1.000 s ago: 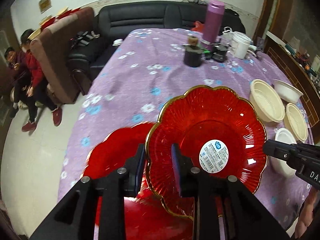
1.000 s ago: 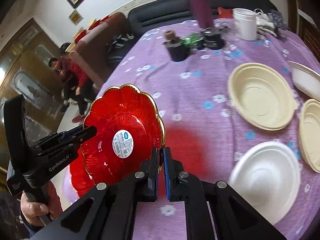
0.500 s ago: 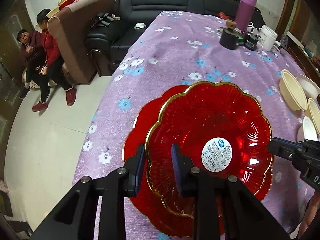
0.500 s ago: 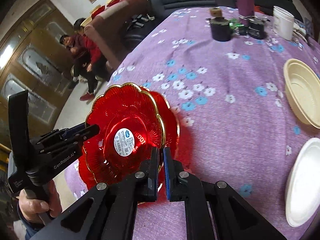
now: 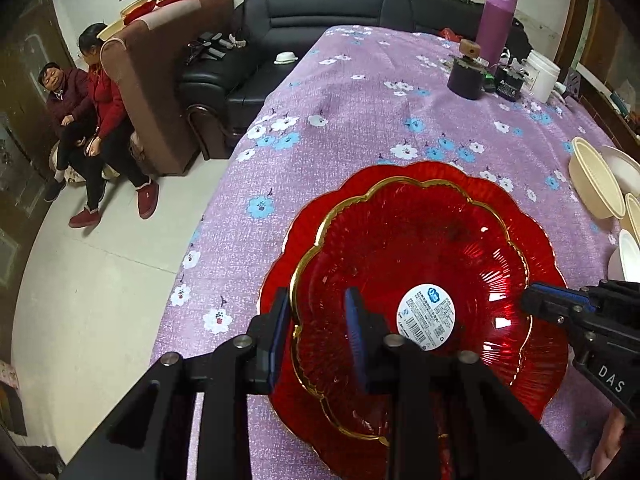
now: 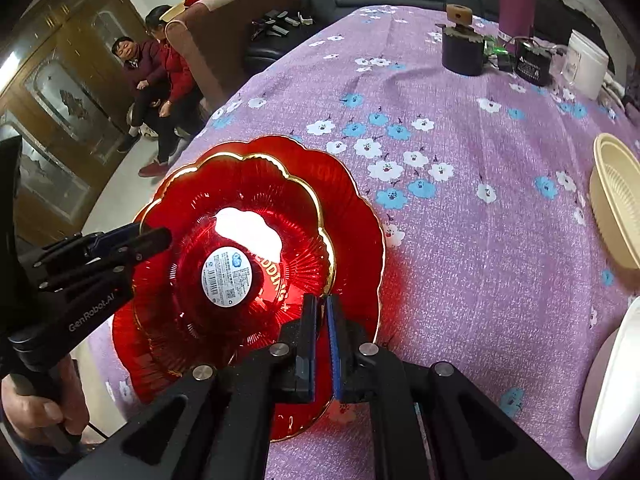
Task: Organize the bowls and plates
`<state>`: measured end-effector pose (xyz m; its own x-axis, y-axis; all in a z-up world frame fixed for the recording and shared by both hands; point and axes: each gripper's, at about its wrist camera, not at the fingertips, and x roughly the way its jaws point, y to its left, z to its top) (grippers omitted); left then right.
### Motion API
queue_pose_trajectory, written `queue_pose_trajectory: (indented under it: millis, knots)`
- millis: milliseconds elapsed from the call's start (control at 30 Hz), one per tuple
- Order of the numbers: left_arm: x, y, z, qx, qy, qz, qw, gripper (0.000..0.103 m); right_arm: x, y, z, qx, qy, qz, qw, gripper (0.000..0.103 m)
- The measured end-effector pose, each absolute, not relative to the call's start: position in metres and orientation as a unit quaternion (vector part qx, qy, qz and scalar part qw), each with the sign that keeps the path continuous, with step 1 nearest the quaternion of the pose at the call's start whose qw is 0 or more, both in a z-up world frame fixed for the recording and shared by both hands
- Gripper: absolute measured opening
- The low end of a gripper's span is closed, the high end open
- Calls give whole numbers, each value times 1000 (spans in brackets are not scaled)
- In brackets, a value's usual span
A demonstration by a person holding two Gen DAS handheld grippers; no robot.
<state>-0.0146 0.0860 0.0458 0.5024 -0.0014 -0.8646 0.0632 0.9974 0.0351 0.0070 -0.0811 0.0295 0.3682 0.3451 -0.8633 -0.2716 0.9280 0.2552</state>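
Left gripper straddling the near-left rim of the gold-edged red plate, jaws just opened wider, rim between the pads with a gap on both sides, no clamp visible. Right gripper on the opposite rim of the same plate, pads nearly together with the rim pinched between them, so clamped on the plate. Round white barcode sticker at plate centre, just ahead of the left fingertips. Plate nested directly on a larger red plate, which lies on the purple floral tablecloth. Further right of both grippers: cream bowls and white bowls, apart from the red stack. Far end of the table: dark jar, purple flask, white tub.
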Motion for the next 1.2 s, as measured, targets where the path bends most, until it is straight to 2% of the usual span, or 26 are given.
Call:
queue_pose_trajectory:
  millis: [133,200,367,533,900,1200]
  knots:
    - [-18,80,45,40,489,-21,871,40,3,-79,31,25,524,187,831,9]
    - [-20,77,44,41,487,-24,872,49,2,-79,31,26,524,187,830,9]
    - [-24,73,47,51,478,-20,877,53,-1,-83,33,39,524,195,828,9]
    - [-31,75,58,47,458,-17,888,67,-8,-91,39,57,514,206,831,9]
    - [-55,75,83,16,408,-2,913,69,-38,-130,59,107,483,218,841,9]
    - [-66,11,89,43,399,-67,913,69,-62,-167,67,121,460,200,857,9]
